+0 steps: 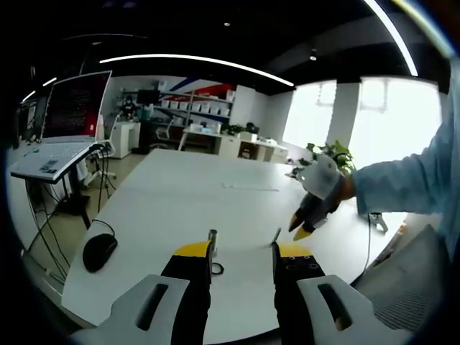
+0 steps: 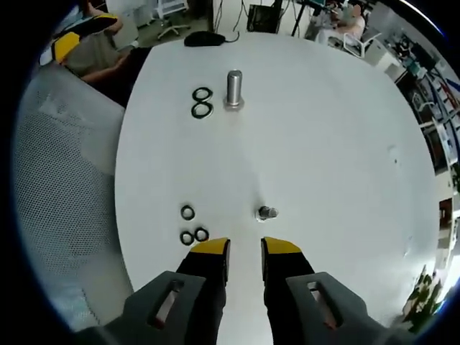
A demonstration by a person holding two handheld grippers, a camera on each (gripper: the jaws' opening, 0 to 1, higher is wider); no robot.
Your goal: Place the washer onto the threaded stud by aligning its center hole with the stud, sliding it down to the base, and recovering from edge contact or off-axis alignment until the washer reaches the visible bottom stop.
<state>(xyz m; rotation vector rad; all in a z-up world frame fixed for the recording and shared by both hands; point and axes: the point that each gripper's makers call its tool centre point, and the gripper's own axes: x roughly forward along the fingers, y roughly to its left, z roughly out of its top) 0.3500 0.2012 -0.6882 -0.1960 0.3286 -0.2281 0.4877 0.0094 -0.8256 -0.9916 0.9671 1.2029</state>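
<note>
Washers, small dark metal rings (image 2: 194, 228), lie untouched near the white desk's (image 2: 323, 144) edge; right gripper (image 2: 244, 248) hovers open and empty, pickup pending beside the short threaded steel stud (image 2: 267, 213).

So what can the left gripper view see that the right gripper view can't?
Left gripper view: a laptop on a stand, a potted plant by the bright windows, and a gloved hand holding the right gripper over the table.

Right gripper view: three small washers and a short stud, just ahead of the jaws.

Both: the white table, the tall stud standing upright on it, and a dark mouse near the table's edge.
</note>
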